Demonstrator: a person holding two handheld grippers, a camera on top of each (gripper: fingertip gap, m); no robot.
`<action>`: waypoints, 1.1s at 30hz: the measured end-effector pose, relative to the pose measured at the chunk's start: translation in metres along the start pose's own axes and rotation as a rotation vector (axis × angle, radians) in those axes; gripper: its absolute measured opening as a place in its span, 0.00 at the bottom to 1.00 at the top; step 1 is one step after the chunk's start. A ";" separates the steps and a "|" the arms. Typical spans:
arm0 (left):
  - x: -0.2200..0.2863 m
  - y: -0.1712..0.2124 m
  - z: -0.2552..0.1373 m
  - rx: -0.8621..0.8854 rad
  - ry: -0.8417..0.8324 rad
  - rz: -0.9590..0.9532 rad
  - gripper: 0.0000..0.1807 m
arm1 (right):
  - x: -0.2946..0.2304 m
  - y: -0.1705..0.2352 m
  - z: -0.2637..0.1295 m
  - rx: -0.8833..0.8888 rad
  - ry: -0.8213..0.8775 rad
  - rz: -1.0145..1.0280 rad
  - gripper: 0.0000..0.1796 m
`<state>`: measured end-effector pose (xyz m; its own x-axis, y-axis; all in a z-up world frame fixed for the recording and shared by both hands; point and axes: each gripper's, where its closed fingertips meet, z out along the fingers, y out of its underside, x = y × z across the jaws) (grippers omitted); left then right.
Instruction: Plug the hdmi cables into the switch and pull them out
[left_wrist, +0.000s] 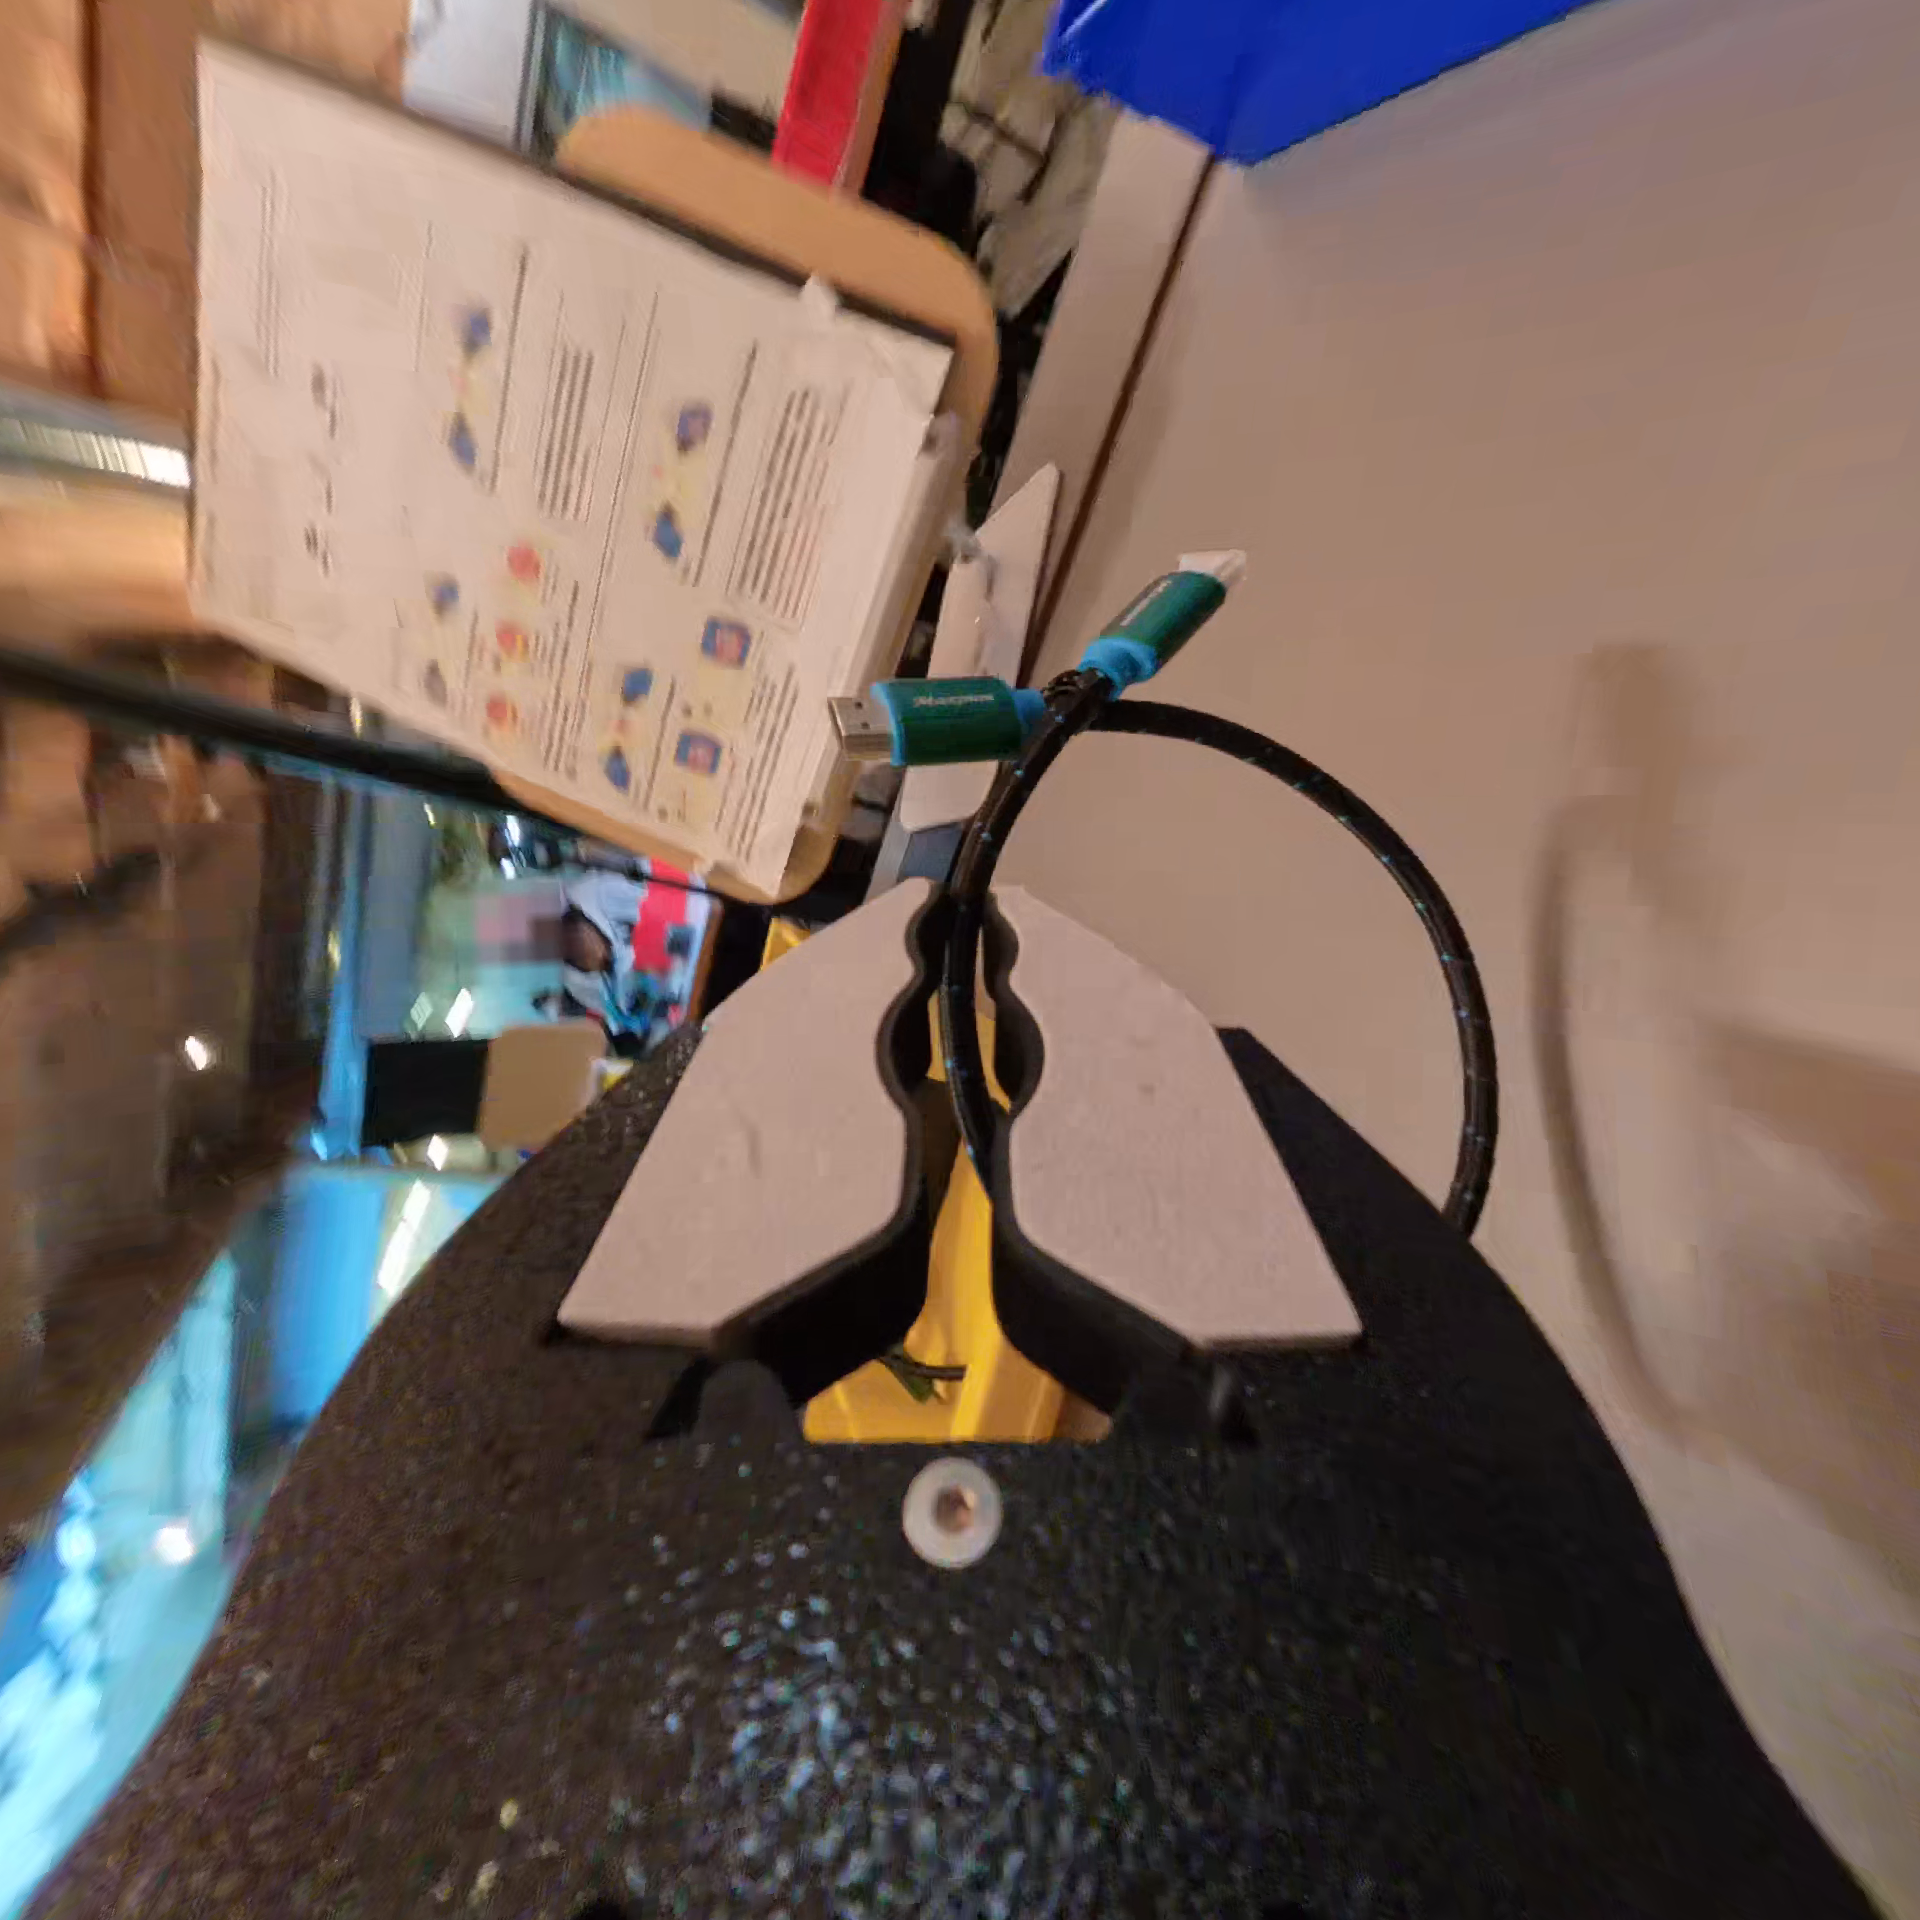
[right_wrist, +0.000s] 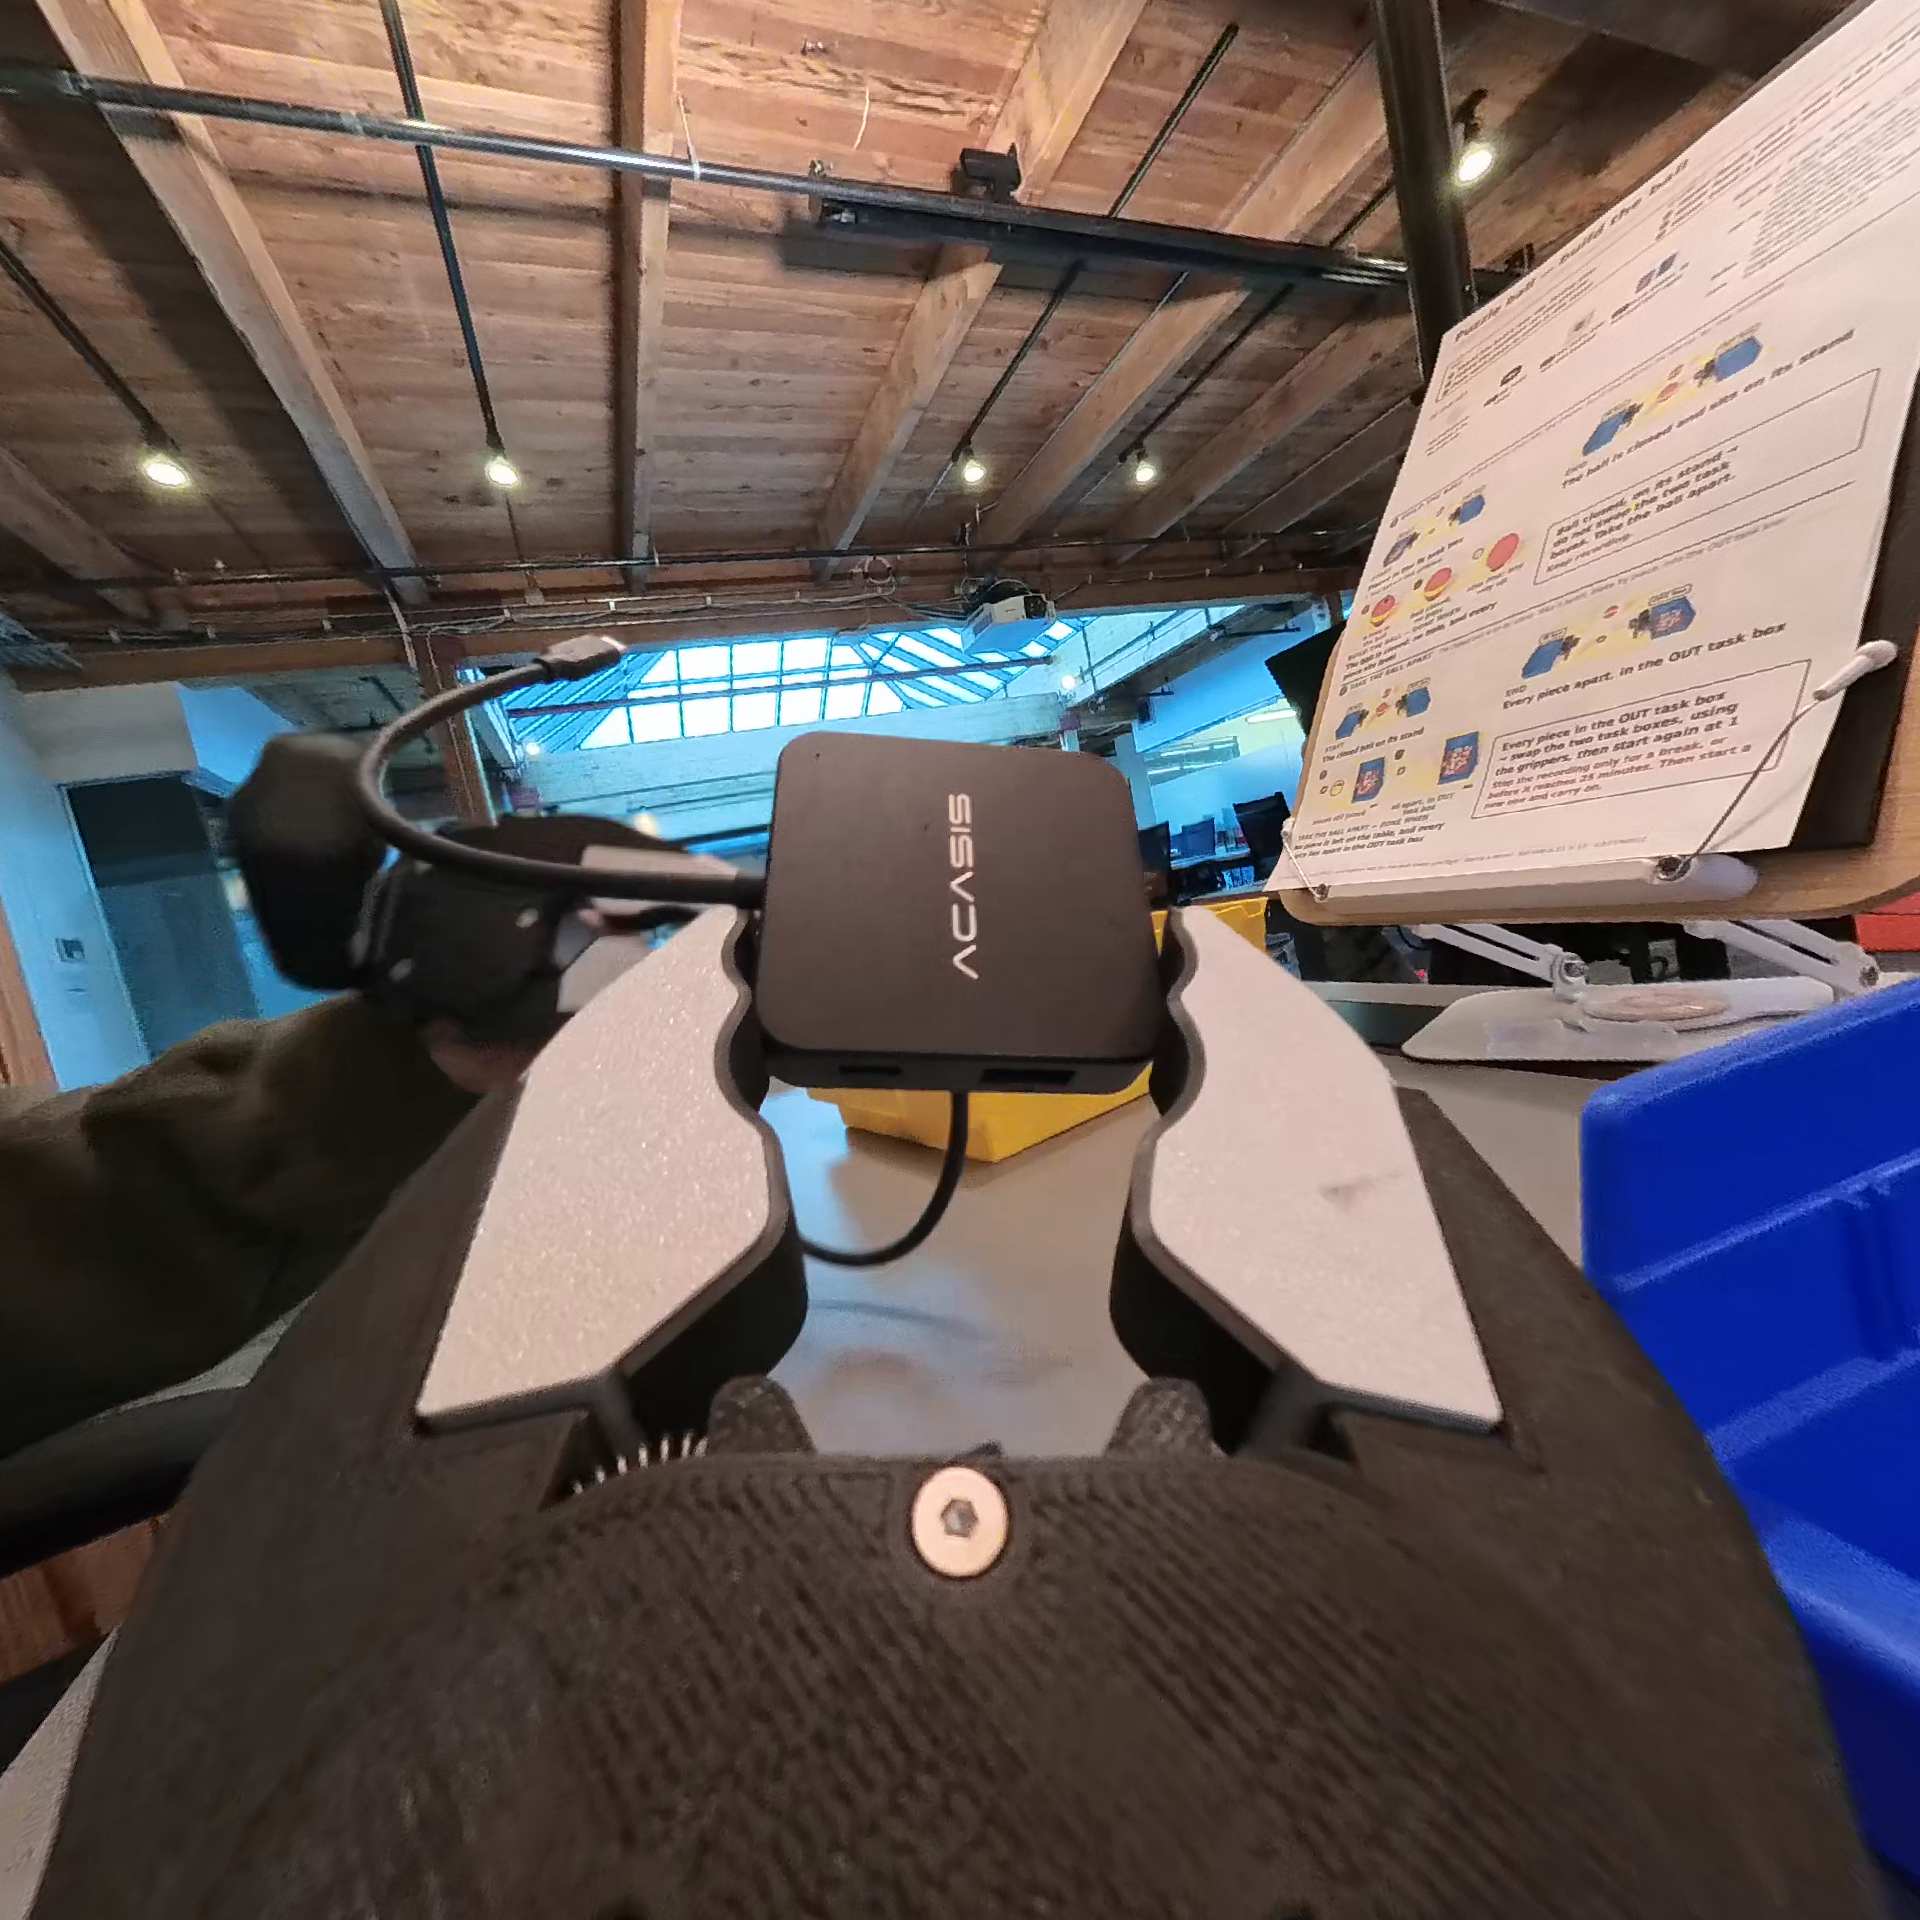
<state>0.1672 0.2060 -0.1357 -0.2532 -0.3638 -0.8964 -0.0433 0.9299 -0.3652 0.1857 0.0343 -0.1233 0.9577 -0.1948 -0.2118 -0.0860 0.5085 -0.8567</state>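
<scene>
Fingers on my left (left_wrist: 961, 925) are pressed nearly together, pinching the braided black cable (left_wrist: 1460, 966) partway along its length, so it curls in a loop and both teal plugs (left_wrist: 951, 719) hang free ahead of the tips, one pointing left, the other angled up toward the pale wall. My right fingers (right_wrist: 956, 997) clamp the flat black switch (right_wrist: 951, 904) by its two side edges, held up off the counter (right_wrist: 935, 1340), its port edge facing back toward my camera and its own short lead (right_wrist: 488, 769) arcing off to the left.

Nothing is plugged in yet, I judge. My worry is the left grip: holding the cord rather than a plug body gives me little control over where the metal tip points, so it may swing, meet the port crooked and jam or scrape. Pushing through a limp cable could also buckle it. On the right, an insertion shove might slide the smooth switch between my pads.
</scene>
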 end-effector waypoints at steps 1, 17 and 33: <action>0.015 -0.006 -0.006 0.027 0.038 0.052 0.03 | 0.001 -0.001 -0.001 0.008 0.005 0.005 0.41; 0.150 -0.062 -0.057 0.204 0.530 0.072 0.03 | 0.001 0.001 -0.001 -0.002 0.007 0.000 0.41; 0.178 -0.047 -0.057 0.273 0.892 0.471 0.28 | 0.001 0.001 0.001 -0.003 -0.001 0.009 0.41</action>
<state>0.0692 0.1012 -0.2636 -0.8141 0.3074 -0.4927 0.4369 0.8831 -0.1711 0.1864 0.0354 -0.1244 0.9573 -0.1892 -0.2185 -0.0950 0.5079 -0.8562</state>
